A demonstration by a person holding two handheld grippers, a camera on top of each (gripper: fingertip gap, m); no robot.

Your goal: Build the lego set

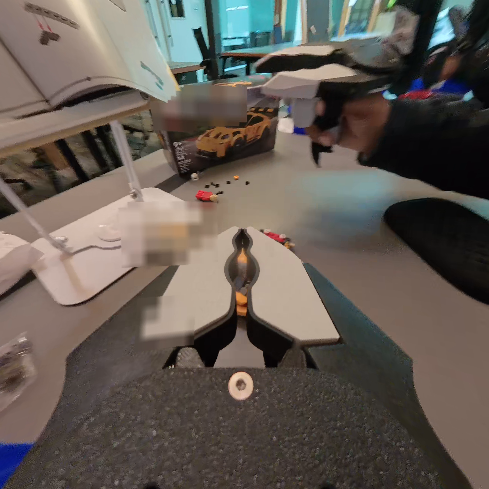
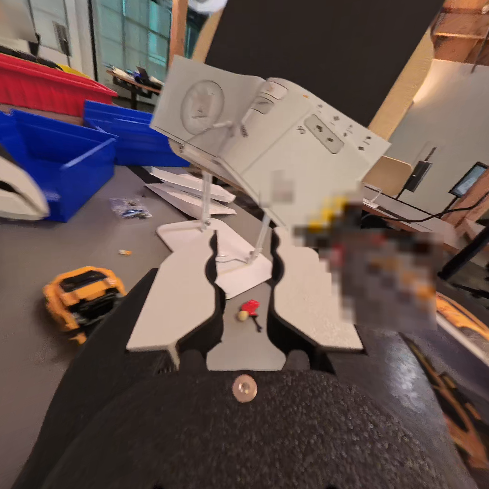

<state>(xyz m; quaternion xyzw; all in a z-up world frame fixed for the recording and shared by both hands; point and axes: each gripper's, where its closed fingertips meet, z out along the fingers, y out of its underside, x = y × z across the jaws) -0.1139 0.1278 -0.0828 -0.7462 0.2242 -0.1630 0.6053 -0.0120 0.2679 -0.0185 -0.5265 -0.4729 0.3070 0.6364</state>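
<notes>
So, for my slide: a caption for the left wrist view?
Left gripper shut above grey table strewn with toy bricks.

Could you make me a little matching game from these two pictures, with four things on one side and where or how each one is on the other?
Things:
1. left gripper
2. right gripper
3. open booklet
4. yellow toy car

Descriptions:
A. propped on a white stand
B. fingers spread apart, nothing between them
C. on the grey table, left of the right gripper
D. fingertips shut together

Pairs: 1-D, 2-B, 3-A, 4-C
</notes>
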